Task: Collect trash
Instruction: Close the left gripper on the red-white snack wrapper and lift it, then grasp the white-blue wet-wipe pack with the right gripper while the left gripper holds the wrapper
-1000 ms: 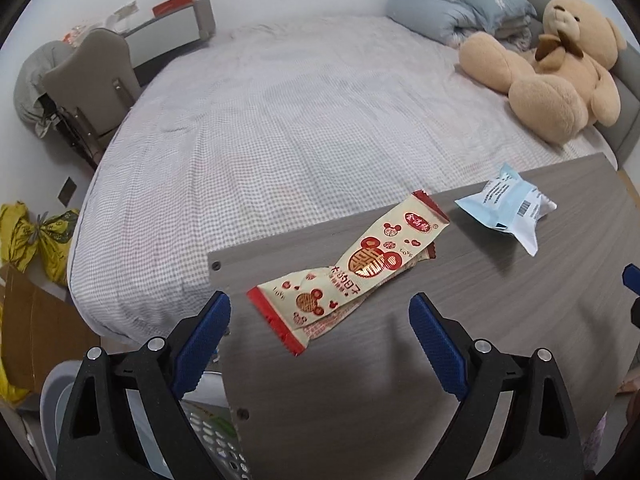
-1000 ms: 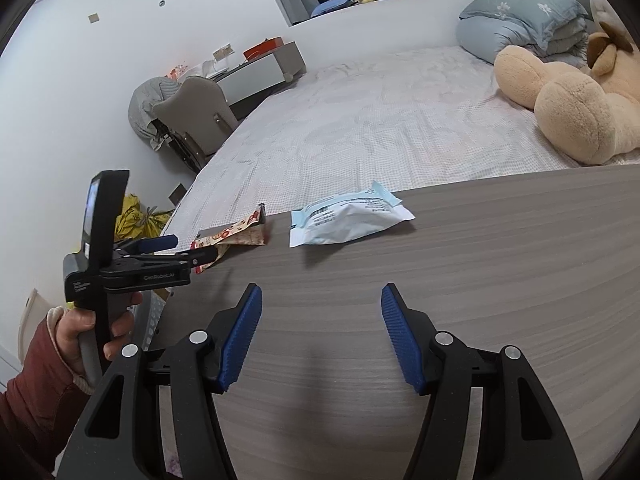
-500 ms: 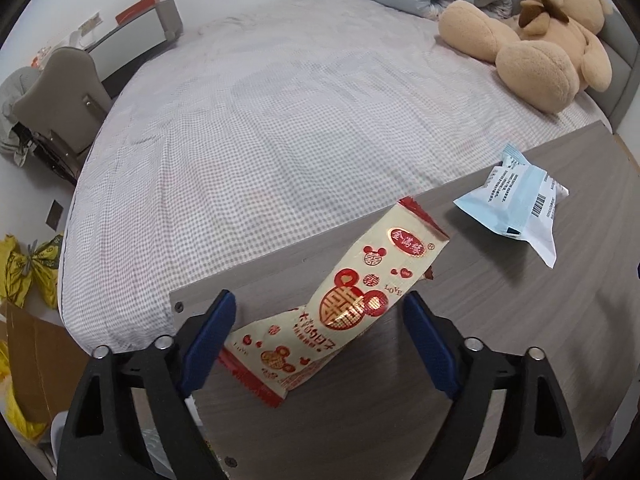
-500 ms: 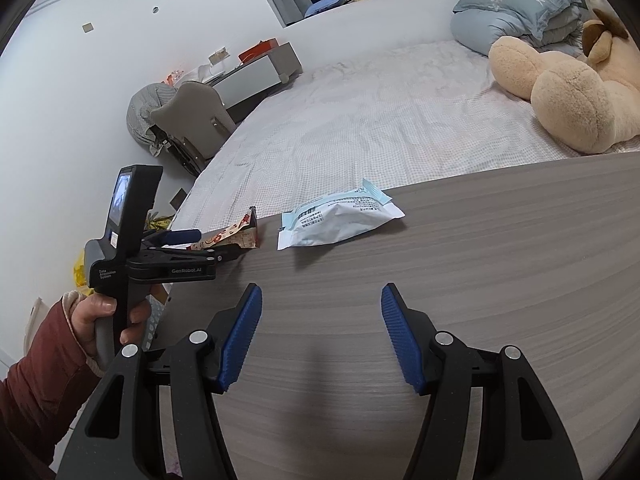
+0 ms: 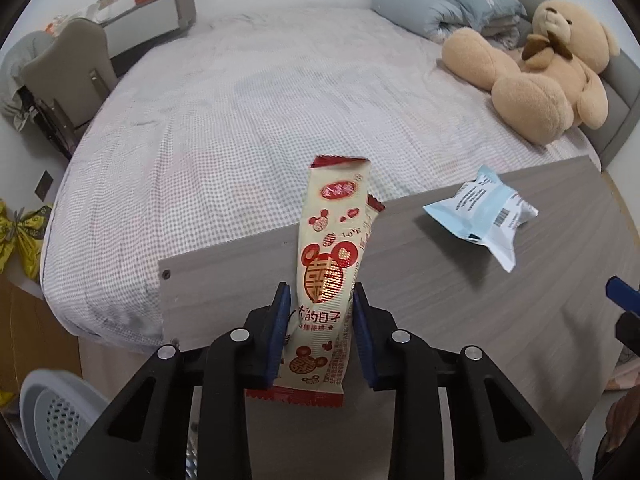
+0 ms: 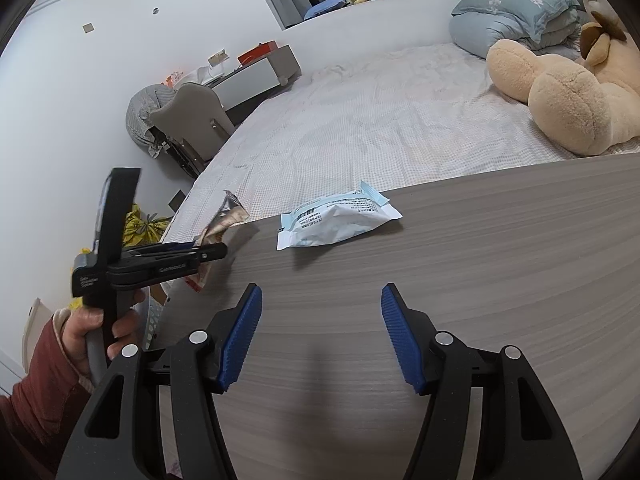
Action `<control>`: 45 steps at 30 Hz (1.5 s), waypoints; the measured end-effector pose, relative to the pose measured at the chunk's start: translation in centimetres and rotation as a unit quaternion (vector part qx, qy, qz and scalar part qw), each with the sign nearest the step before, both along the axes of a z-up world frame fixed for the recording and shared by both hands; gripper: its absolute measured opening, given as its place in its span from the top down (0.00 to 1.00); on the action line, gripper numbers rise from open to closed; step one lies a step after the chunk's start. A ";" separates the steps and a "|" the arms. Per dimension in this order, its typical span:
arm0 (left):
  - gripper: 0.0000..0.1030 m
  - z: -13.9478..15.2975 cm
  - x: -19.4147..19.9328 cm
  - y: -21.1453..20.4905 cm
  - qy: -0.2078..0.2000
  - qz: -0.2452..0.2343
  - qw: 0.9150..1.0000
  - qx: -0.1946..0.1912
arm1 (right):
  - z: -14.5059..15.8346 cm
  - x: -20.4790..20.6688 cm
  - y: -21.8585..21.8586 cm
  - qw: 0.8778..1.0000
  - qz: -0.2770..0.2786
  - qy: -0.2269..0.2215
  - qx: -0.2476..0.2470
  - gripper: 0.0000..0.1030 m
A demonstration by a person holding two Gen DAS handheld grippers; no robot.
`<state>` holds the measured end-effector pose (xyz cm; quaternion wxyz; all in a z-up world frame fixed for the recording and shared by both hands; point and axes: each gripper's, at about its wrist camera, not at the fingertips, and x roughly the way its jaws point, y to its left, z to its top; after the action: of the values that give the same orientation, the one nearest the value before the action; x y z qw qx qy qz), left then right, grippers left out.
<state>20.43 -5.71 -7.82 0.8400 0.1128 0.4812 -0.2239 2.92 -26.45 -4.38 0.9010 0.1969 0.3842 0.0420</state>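
The left gripper point(image 5: 319, 330) had its blue fingers point(image 5: 279, 330) closed on the lower half of the cream and red snack wrapper point(image 5: 330, 256), which stood up through the centre of the left wrist frame with its torn top leaning over the far tabletop edge; a second wrapper seemed to sit behind it, though the view was too cluttered to be sure. In the right wrist view the same wrapper point(image 6: 224, 224) showed at mid left, pinched above the tabletop point(image 6: 500, 288) rather than lying on it. So one piece of trash was judged to be picked up but not yet dropped anywhere. The white perforated basket point(image 5: 56, 424) at the lower left of the left wrist frame looked like the likely bin, and nothing could be seen inside it. The light blue and white packet point(image 6: 340, 220) lay untouched near the far tabletop edge, upper centre of the right wrist frame. The right gripper point(image 6: 320, 336) hovered over the tabletop with fingers wide apart and empty, near that packet, which remained to be collected
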 end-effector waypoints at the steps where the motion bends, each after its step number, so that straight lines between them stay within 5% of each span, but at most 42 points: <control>1: 0.70 0.4 -0.6 0.2 -0.006 0.004 1.000 -0.005 | 0.0 0.1 0.1 1.000 0.000 0.000 0.000 0.42; 15: 0.71 3.5 -7.3 3.0 -0.063 0.070 0.995 -0.042 | 0.3 5.9 2.6 0.999 0.008 0.010 -0.047 0.42; 25: 0.70 3.6 -9.0 4.3 -0.059 0.081 0.994 -0.052 | -0.9 11.9 4.2 0.994 -0.015 0.052 -0.092 0.42; 37: 0.70 3.6 -8.9 4.8 -0.056 0.077 0.993 -0.069 | -1.9 8.6 3.7 0.985 -0.038 0.065 -0.155 0.42; 45: 0.70 3.6 -9.1 4.5 -0.056 0.073 0.993 -0.073 | -1.0 8.2 3.2 0.986 -0.034 0.052 -0.154 0.42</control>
<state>11.32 -1.16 -4.20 0.8857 0.0279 0.4228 -0.1898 11.16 -23.28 -5.35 0.9003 0.0707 0.4256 -0.0586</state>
